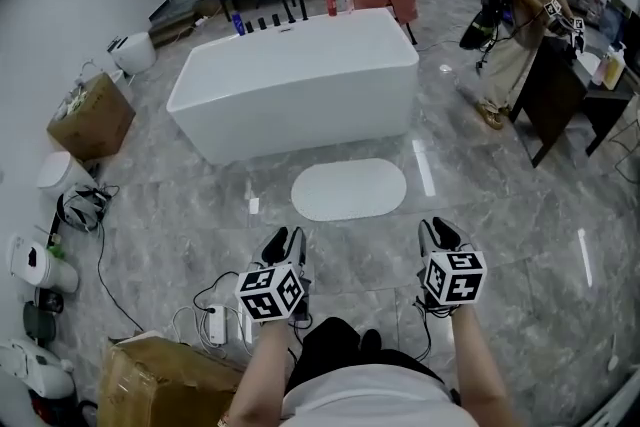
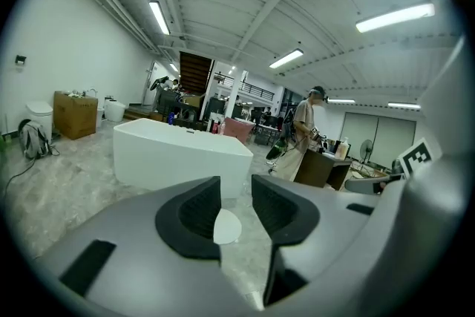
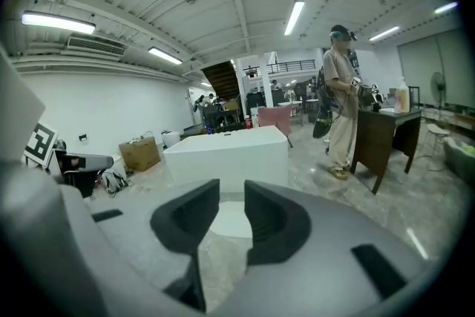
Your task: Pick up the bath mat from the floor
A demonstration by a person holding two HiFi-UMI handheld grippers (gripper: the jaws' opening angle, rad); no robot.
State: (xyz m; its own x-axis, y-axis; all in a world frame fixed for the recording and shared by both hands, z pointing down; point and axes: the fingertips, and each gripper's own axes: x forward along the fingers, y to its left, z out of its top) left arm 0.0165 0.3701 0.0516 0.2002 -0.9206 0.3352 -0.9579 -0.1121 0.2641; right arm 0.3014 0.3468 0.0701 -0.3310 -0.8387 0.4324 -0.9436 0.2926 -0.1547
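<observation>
The bath mat (image 1: pixel 348 189), a white oval, lies flat on the grey marble floor in front of the white bathtub (image 1: pixel 300 80). My left gripper (image 1: pixel 285 241) and right gripper (image 1: pixel 440 233) hover side by side above the floor, short of the mat's near edge and pointing toward it. Both stand open with nothing between the jaws. In the left gripper view the mat (image 2: pixel 226 226) shows through the gap of the left gripper (image 2: pixel 235 191). In the right gripper view the mat (image 3: pixel 231 219) lies straight ahead of the right gripper (image 3: pixel 231 193).
A person (image 1: pixel 525 15) stands by a dark desk (image 1: pixel 560 90) at the right. Cardboard boxes (image 1: pixel 90 115) (image 1: pixel 160 380) sit along the left and near my feet. A power strip with cables (image 1: pixel 215 323) lies just left of my left gripper.
</observation>
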